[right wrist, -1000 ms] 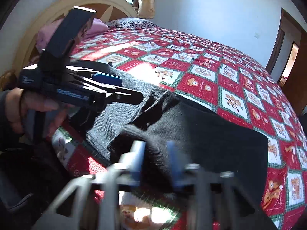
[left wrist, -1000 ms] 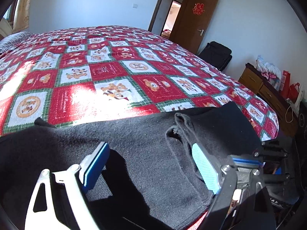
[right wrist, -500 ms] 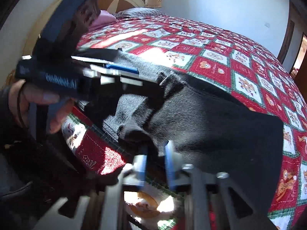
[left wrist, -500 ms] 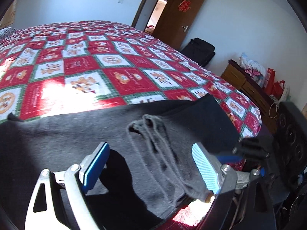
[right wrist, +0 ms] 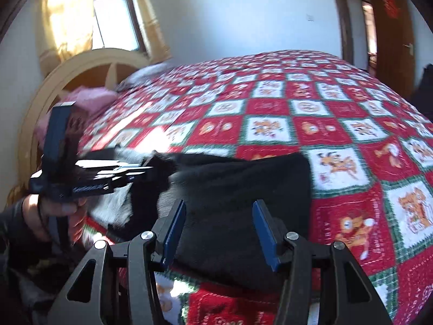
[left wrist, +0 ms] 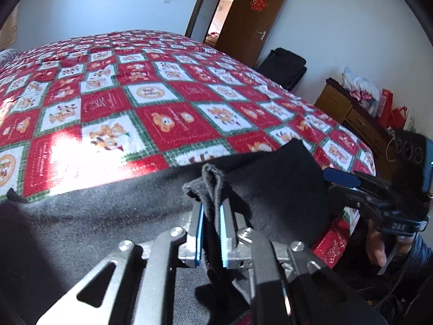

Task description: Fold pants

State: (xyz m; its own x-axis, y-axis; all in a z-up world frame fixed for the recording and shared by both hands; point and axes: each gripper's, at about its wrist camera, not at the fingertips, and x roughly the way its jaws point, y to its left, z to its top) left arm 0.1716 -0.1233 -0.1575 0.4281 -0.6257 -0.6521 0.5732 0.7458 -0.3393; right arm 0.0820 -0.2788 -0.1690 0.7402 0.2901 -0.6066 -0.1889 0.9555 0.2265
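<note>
Dark grey pants [left wrist: 108,216] lie across the near edge of a bed with a red, white and green quilt [left wrist: 162,94]. My left gripper [left wrist: 211,216] is shut on a bunched ridge of the pants' fabric [left wrist: 208,181] and holds it slightly raised. In the right wrist view the pants [right wrist: 238,184] lie under my right gripper [right wrist: 219,224], which is open and empty just above the cloth. The left gripper [right wrist: 135,172] shows there at the left, pinching the fabric.
A cream headboard [right wrist: 81,75], pink pillow [right wrist: 89,100] and window [right wrist: 113,21] are at the bed's head. A brown door [left wrist: 257,13], a black bag [left wrist: 284,65] and a wooden dresser [left wrist: 351,113] with red bags stand along the right wall.
My left gripper has closed on the bunched fabric ridge. My right gripper has let go of the cloth, opened and drawn to the right.
</note>
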